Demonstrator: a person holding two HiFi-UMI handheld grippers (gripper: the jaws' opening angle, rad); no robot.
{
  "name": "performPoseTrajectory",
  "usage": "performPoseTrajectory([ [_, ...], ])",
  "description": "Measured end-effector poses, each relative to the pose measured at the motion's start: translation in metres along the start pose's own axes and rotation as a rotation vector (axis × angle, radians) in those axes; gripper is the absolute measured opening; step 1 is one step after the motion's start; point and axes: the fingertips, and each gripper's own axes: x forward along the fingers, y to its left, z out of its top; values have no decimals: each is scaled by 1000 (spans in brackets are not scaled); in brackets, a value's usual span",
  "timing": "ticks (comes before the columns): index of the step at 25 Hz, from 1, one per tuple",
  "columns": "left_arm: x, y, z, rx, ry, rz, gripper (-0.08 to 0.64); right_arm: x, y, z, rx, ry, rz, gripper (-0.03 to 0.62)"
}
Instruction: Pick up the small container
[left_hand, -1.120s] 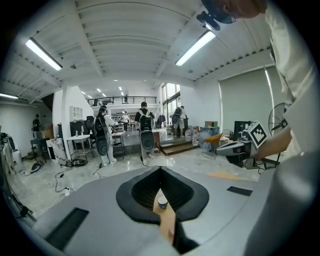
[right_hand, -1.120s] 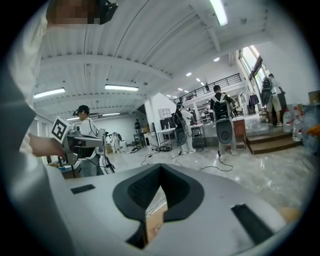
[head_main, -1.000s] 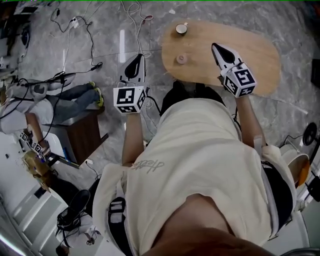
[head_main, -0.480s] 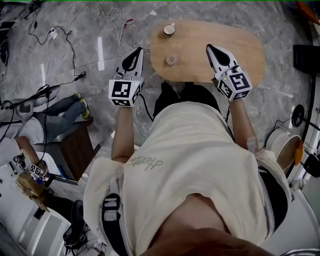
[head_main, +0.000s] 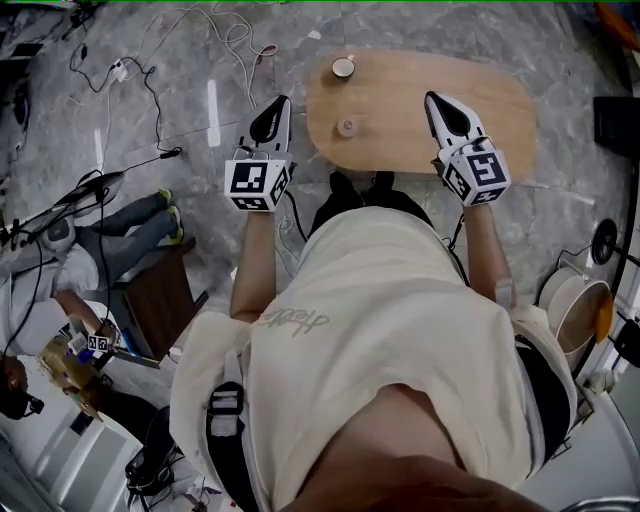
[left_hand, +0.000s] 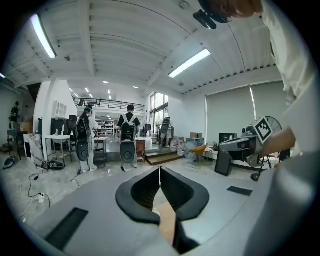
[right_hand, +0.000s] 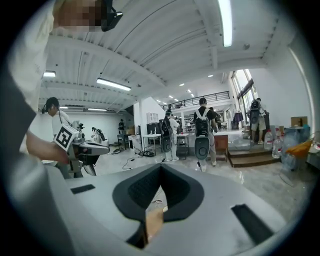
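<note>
Wood-toned small container (head_main: 347, 127) on bench (head_main: 400, 95), left part; cup (head_main: 343, 67) beyond, at far edge. Left claw (head_main: 281, 103) & right claw (head_main: 432, 101) both shut, empty, well clear of it. Prob. light, stiff, smooth-sided: best pinched across the sides, gently.

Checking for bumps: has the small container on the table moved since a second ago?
No. The small container keeps its spot on the table, equally far from the cup.

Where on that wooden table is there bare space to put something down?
The table is bare right of the right claw, and between that claw and the small container. The left end is busier: container and cup.
</note>
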Motion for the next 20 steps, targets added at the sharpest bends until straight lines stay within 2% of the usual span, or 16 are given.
performPoseTrajectory([
  [4, 0, -7, -3, 0, 28, -1, 30, -6, -1, -9, -20, -4, 6, -5],
  [7, 5, -12, -3, 3, 40, 11, 95, -5, -6, -11, -18, -6, 18, -5],
  [12, 8, -21, 6, 6, 22, 11, 141, -11, -15, -6, -7, -34, 4, -5],
  [15, 9, -27, 8, 25, 26, 10, 255, -16, -20, -3, -11, -40, 1, -5],
  [19, 7, -28, 12, -4, 1, 9, 298, -23, -26, 1, -14, -45, -20, -5],
  [20, 6, -28, 13, -6, -1, 8, 331, -24, -26, 2, -15, -47, -25, -5],
])
